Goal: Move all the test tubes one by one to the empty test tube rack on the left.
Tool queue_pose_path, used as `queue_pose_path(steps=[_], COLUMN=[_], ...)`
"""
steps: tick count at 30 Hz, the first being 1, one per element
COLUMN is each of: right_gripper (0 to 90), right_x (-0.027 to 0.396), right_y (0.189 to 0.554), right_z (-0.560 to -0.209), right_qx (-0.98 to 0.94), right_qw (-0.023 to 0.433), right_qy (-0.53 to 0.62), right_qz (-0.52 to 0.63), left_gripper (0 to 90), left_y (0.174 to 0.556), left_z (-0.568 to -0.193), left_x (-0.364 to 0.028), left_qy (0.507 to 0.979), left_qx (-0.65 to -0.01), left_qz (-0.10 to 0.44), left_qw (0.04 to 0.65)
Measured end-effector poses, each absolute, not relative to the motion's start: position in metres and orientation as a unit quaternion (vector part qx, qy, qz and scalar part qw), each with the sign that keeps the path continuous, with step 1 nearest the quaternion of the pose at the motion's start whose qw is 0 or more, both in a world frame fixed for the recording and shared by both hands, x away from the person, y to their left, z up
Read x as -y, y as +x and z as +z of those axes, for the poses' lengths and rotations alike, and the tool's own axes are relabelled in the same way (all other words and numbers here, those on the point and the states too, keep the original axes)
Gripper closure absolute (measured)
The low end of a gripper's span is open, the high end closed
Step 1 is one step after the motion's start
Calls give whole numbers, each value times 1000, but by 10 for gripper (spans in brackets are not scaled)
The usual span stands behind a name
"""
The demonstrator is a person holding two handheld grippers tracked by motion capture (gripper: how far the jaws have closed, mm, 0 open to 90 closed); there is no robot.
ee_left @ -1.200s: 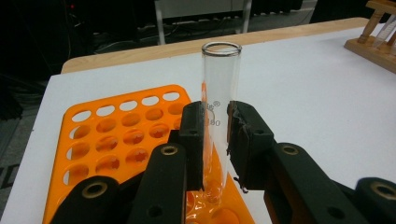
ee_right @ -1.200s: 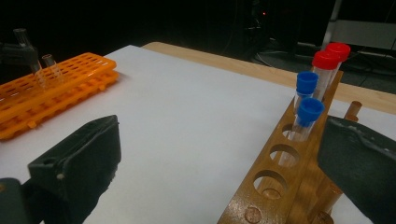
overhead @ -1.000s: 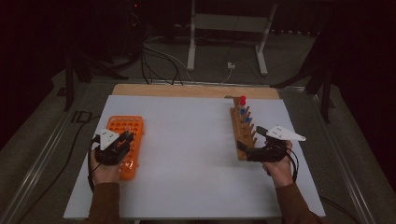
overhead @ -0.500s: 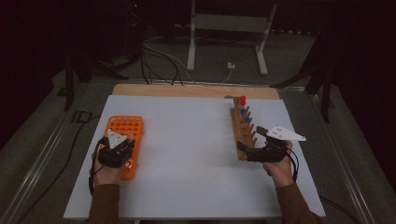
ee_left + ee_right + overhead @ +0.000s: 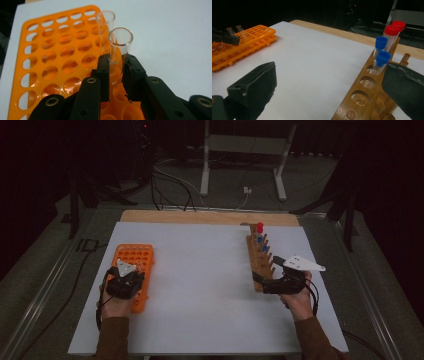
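The left gripper clamps a clear glass test tube, its base hidden in the orange plastic rack. The right gripper gapes wide beside the wooden tube stand, whose near end is cut off.

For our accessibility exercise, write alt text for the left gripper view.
The left gripper is shut on a clear glass tube standing in an orange rack of round holes. A second clear tube stands just behind it, and the rack sits on a white table.
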State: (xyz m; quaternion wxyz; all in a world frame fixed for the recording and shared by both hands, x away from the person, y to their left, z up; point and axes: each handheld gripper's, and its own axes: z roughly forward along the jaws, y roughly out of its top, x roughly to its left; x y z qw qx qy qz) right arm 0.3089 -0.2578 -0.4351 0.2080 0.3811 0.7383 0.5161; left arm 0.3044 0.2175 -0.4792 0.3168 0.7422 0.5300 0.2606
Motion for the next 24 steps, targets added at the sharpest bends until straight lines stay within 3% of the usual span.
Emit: queue_pose_path(steps=[8,24], right_gripper=[2,2], right_x=[258,259], right_y=[309,315], right_z=[-436,-436], right_qx=[-738,-741], right_qw=[208,213], right_qy=[381,385], right_qz=[516,507], left_gripper=[738,180], left_y=[303,291], left_z=[-480,-462], left_x=[-220,-224], left_qy=[736,680], left_qx=[-535,-498], left_qz=[255,277], left_qw=[329,461])
